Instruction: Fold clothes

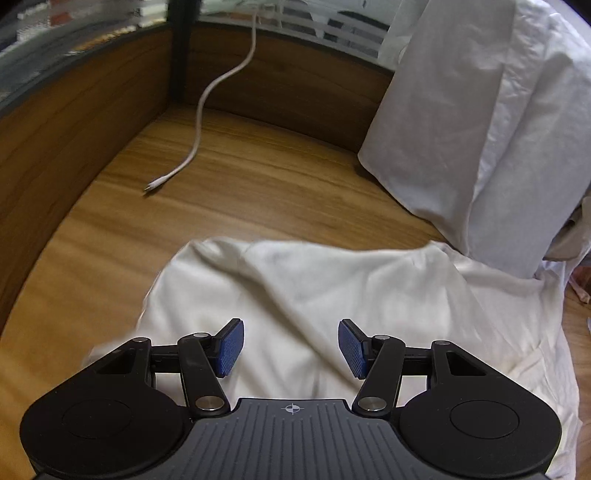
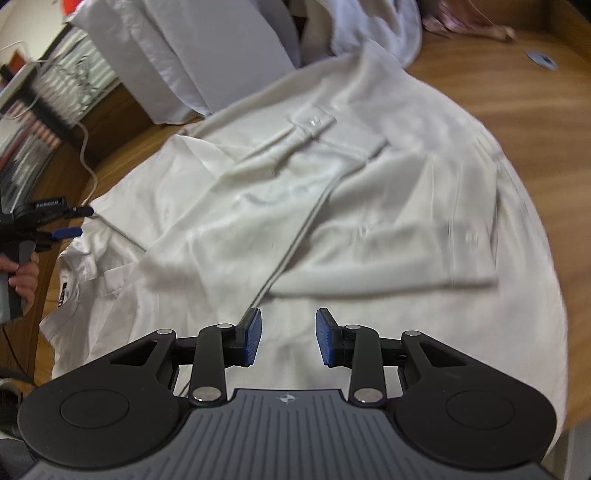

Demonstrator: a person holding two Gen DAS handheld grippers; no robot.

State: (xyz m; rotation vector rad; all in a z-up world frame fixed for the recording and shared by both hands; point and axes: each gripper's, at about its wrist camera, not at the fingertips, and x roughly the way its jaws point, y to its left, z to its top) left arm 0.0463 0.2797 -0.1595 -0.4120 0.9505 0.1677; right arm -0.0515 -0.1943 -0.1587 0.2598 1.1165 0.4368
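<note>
Ahead of the jaws stretches a wooden tabletop [image 1: 258, 177], boxed in by a darker wood panel [image 1: 74, 122]. A white cable [image 1: 207, 99] trails across it, window blinds [image 1: 332, 22] beyond, soft daylight on the grain.

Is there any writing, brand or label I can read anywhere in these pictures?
None reads clearly.
White lettering on the left tongs, seen from the right camera: too small and blurred.
Dark tag on the white shirt: unreadable.
A crosshair mark, no words, on the right tongs.
</note>
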